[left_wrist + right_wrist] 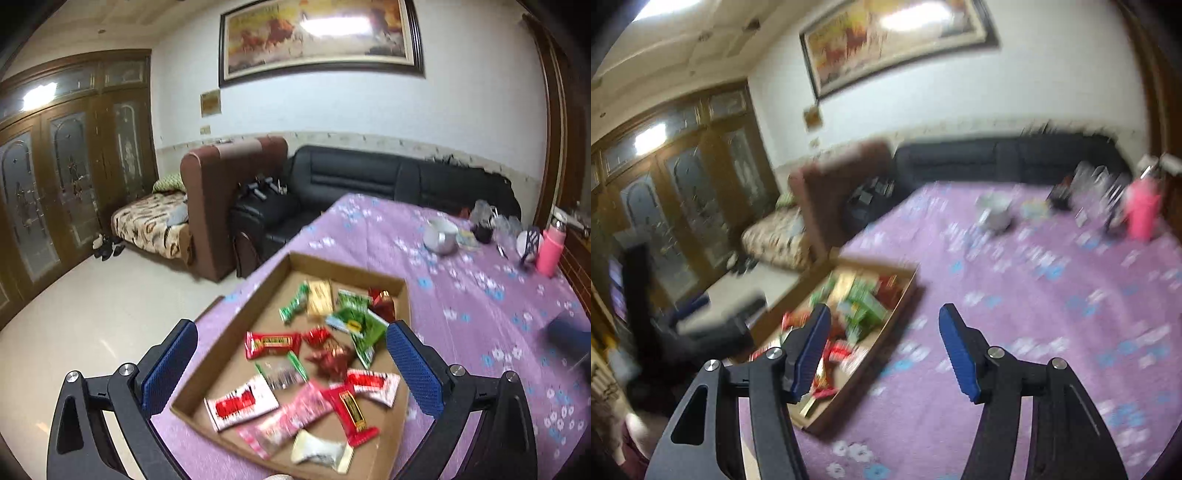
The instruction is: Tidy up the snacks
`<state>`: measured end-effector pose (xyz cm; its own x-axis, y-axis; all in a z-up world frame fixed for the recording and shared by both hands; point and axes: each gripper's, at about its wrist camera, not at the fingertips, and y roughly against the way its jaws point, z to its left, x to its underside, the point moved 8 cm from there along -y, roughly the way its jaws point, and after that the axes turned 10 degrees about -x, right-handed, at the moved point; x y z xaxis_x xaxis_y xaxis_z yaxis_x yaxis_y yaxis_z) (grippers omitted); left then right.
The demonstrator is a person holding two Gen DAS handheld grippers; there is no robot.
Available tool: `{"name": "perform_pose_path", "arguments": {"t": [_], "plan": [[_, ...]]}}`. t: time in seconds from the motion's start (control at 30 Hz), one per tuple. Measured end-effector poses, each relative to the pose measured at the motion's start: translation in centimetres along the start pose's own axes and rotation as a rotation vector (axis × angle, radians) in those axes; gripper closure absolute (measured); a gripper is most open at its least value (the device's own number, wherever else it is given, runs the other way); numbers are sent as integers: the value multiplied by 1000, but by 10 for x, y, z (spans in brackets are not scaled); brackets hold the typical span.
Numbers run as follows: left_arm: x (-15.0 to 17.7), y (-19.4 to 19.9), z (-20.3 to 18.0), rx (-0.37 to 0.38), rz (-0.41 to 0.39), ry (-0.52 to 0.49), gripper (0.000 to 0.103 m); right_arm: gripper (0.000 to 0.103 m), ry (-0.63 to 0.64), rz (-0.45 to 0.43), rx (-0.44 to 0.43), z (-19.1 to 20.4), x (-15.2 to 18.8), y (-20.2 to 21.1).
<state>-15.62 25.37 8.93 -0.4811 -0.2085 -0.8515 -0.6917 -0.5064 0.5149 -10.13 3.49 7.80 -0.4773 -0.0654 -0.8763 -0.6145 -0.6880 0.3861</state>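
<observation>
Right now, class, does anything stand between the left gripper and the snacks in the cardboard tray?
Nothing visible does. The left gripper hangs with its jaws open above the cardboard tray, and the snacks lie loose and uncovered inside it on the purple tablecloth.

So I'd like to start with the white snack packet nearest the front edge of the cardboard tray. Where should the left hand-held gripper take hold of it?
Grip the white packet across its narrow middle, coming from above with the open left hand-held gripper. It lies flat in the cardboard tray with flared ends and a pinched waist, and its far side nearly touches the red bar, so a low sideways approach looks blocked.
</observation>
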Motion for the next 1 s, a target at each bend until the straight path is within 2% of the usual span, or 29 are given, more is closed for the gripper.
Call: {"name": "perform_pose_path", "arguments": {"t": [0.07, 0.13, 0.23, 0.33, 0.43, 0.57, 0.67, 0.73, 0.87, 1.0], "plan": [[2, 0, -5, 5, 12, -5, 0, 40, 19, -89, 26, -3, -30, 45], [4, 9, -9, 14, 15, -4, 0, 28, 59, -160, 61, -2, -59, 86], [4, 16, -11, 24, 8, -4, 0, 21, 186, -248, 145, 10, -108, 152], [6, 17, -13, 30, 10, -13, 0, 10, 289, -278, 201, 27, -139, 190], [8, 15, -12, 35, 20, -5, 0, 5, 335, -258, 227, 35, -152, 195], [13, 6, -11, 38, 48, 3, 0, 4, 297, -92, 159, 29, -123, 135], [19, -2, -9, 33, 72, -4, 0, 4, 223, 109, 74, 20, -65, 49], [22, -6, -6, 26, 82, -1, 0, 4, 186, 179, 32, 17, -30, 4], [27, -18, -1, 21, 114, 7, 0, 4, 105, 246, -19, 15, 29, -65], [32, -30, 6, 16, 134, 11, 0, 4, 56, 290, -34, 22, 58, -99]]}}
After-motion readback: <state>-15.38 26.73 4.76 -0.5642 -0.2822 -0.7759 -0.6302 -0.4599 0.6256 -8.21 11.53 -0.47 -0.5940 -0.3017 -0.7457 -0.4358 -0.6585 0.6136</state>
